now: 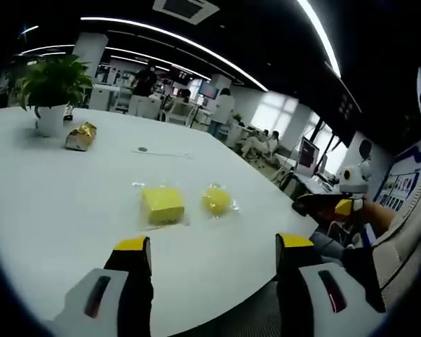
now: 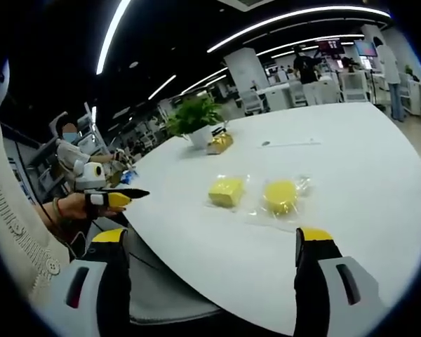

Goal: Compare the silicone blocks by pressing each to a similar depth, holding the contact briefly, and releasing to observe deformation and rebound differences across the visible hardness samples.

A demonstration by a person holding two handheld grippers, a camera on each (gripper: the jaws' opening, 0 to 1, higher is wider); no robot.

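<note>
In the left gripper view, the left gripper (image 1: pixel 214 253) hovers with its yellow-tipped fingers (image 1: pixel 132 244) spread wide and holding nothing, poised over the near edge of the white counter (image 1: pixel 56 203). Just ahead of the fingers lie two yellow silicone pieces in clear wrappers, side by side but apart: a square block (image 1: pixel 161 205) on the left and a round block (image 1: pixel 217 200) on the right. Bare counter lies all around them, wide to the left and far side. Well beyond, near the far left edge, stand a potted plant (image 1: pixel 51 91) and a gold-wrapped packet (image 1: pixel 81 135) just beside it. The other gripper (image 1: pixel 337 206) shows at the right, off the counter's edge. In the right gripper view, the right gripper (image 2: pixel 210 242) also has its fingers (image 2: pixel 314 235) wide apart and empty, set at the counter's (image 2: pixel 358 182) curved near edge. The square block (image 2: pixel 226 191) and round block (image 2: pixel 280 196) sit ahead between the fingers, with open surface to the right. The plant (image 2: pixel 194 116) and packet (image 2: pixel 219 142) stand farther back. A hand (image 2: pixel 77 206) holds the other gripper (image 2: pixel 116 199) at the left, off the counter.
</note>
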